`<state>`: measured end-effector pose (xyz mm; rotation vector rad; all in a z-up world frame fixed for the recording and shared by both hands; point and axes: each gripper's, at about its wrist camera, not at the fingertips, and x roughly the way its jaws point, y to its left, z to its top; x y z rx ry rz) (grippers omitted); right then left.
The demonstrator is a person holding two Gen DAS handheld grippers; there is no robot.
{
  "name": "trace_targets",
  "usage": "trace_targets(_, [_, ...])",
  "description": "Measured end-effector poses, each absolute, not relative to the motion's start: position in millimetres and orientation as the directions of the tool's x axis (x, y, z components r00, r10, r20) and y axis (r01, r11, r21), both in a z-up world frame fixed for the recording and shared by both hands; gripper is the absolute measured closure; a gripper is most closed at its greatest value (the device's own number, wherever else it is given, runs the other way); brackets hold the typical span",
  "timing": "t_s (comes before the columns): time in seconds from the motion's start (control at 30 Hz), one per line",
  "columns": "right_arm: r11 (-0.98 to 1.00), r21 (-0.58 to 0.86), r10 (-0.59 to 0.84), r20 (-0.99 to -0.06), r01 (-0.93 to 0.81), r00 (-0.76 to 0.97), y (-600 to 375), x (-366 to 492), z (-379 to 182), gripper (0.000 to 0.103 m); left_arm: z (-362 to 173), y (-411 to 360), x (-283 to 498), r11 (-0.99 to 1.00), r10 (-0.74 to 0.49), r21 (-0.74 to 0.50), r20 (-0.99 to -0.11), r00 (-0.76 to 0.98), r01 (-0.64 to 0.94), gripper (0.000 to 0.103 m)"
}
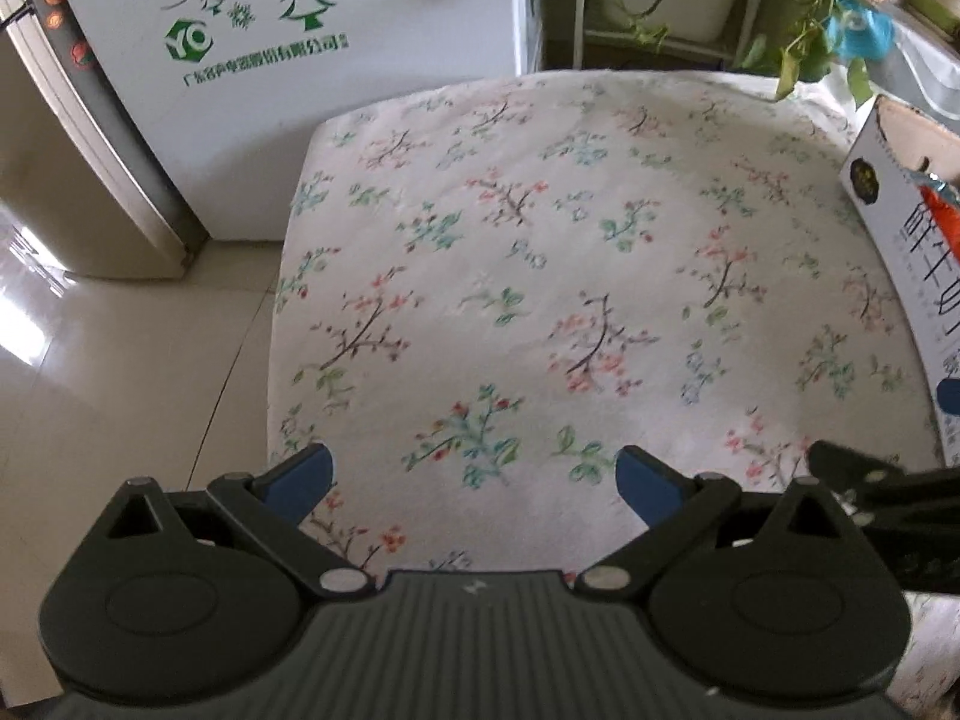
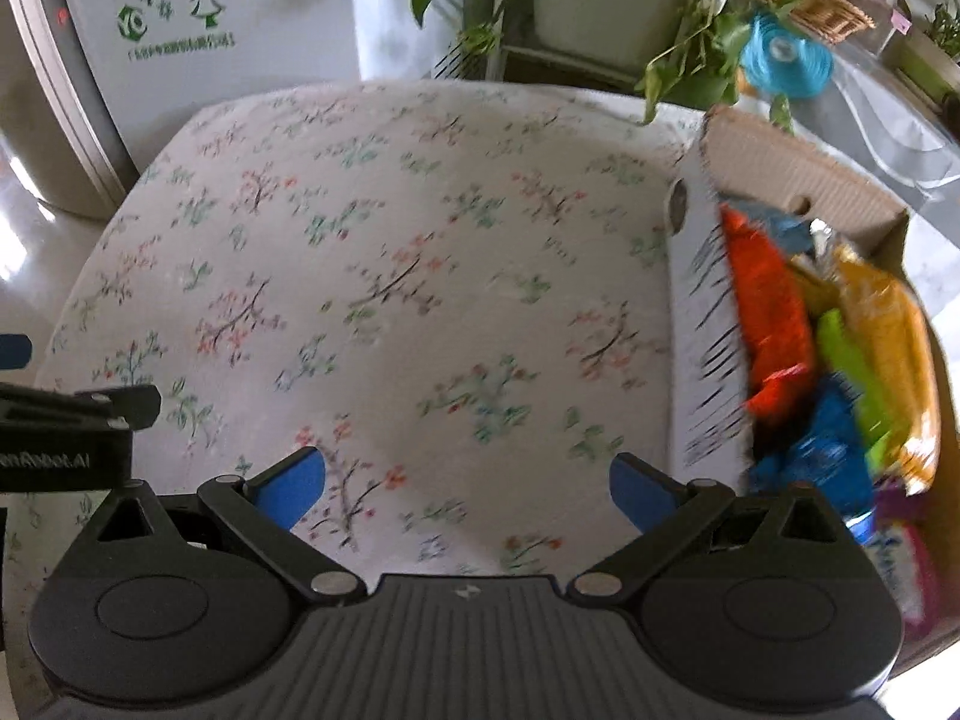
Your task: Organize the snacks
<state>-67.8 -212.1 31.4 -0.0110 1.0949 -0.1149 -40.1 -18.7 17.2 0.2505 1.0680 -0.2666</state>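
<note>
A cardboard box [image 2: 798, 174] with a white printed side stands at the right edge of the floral-cloth table [image 2: 390, 252]. It holds several snack bags: an orange one [image 2: 765, 300], a yellow one [image 2: 888, 324], a green one [image 2: 846, 360] and a blue one [image 2: 822, 450]. In the left wrist view the box [image 1: 900, 228] shows at the far right. My right gripper [image 2: 468, 489] is open and empty above the cloth, left of the box. My left gripper [image 1: 474, 480] is open and empty above the cloth's near edge.
A white appliance [image 1: 270, 60] with green tree print stands behind the table, with a grey cabinet [image 1: 78, 150] to its left. Potted plants [image 2: 690, 60], a wicker basket [image 2: 804, 0] and a blue spool [image 2: 786, 60] sit behind the box. A tiled floor [image 1: 120, 360] lies left.
</note>
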Motion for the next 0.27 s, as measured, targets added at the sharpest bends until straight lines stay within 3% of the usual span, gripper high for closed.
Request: trace_targets(0.27, [0.988, -0.129, -0.156, -0.839, 0.088, 0.521, -178, -74, 1, 0.000, 18, -7, -41, 0.941, -0.116, 0.046, -0.887, 0.446, 0.337, 0.002])
